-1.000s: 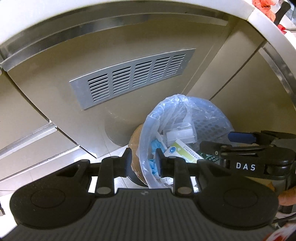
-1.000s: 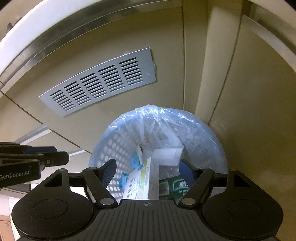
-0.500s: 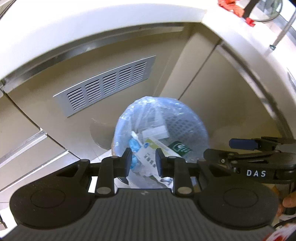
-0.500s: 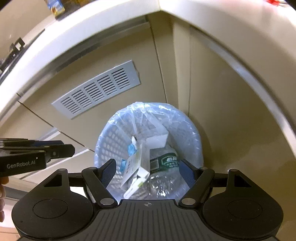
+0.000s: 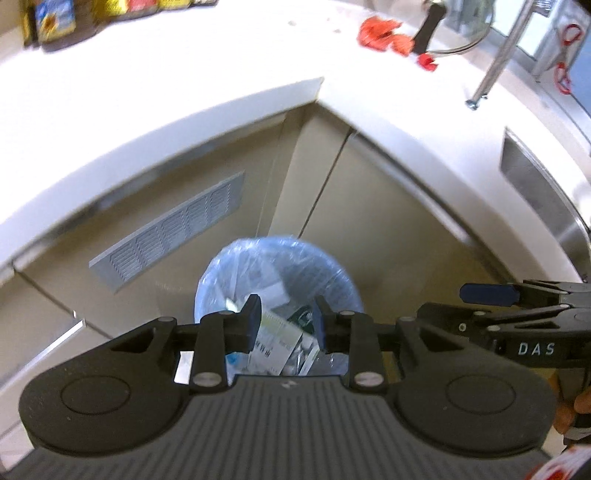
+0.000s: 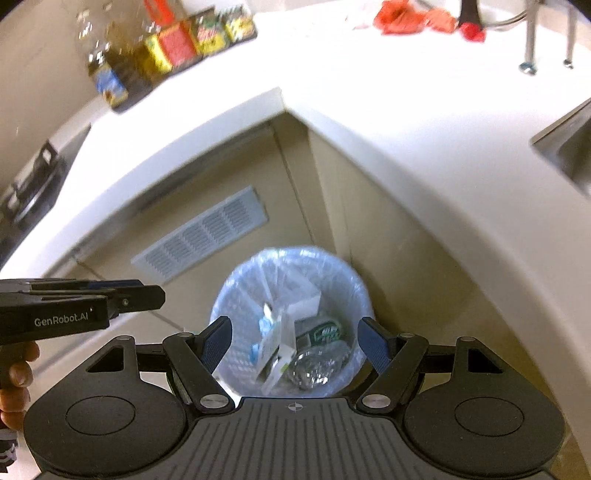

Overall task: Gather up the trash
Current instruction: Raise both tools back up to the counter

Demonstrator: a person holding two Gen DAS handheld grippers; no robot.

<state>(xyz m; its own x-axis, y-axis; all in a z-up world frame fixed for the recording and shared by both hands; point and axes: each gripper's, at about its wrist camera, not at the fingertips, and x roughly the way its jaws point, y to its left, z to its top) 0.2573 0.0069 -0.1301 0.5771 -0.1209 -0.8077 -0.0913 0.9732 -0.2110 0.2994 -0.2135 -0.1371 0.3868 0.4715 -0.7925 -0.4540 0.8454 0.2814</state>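
Both grippers hang above lined bin in the counter's inner corner. Left gripper: 2 fingers narrowly parted, empty. Right gripper: spread wide, empty. Red scraps lie on countertop beyond the bin; judged next: approach low, pinch 1 piece squarely.

Bin stands on floor in inner corner below counter; vent left of it; trash inside bin.
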